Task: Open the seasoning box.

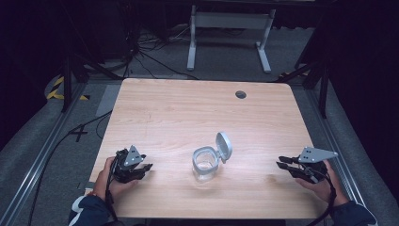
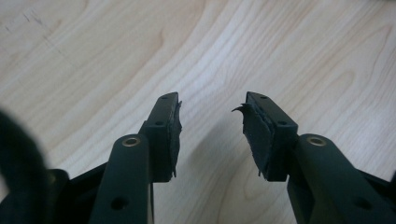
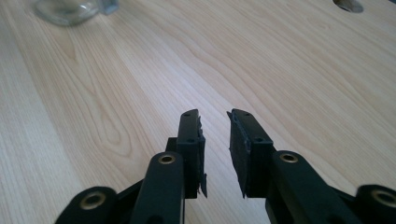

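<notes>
While both hands are resting low on the table (image 1: 179, 108), the left hand-held gripper (image 1: 146, 168) and right hand-held gripper (image 1: 281, 163) are pointing inward, jaws parted and empty, flanking the open-lidded clear jar (image 1: 207, 164) standing between them.

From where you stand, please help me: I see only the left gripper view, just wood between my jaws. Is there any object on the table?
Observer: Yes, a clear jar stands mid-table, between both grippers.
Operator: Is its lid closed?
Observer: No, the lid is flipped up, hinged on the jar's right side.
Operator: And the right gripper?
Observer: The right gripper is open with a narrow gap, holding nothing, with the jar far off.
</notes>
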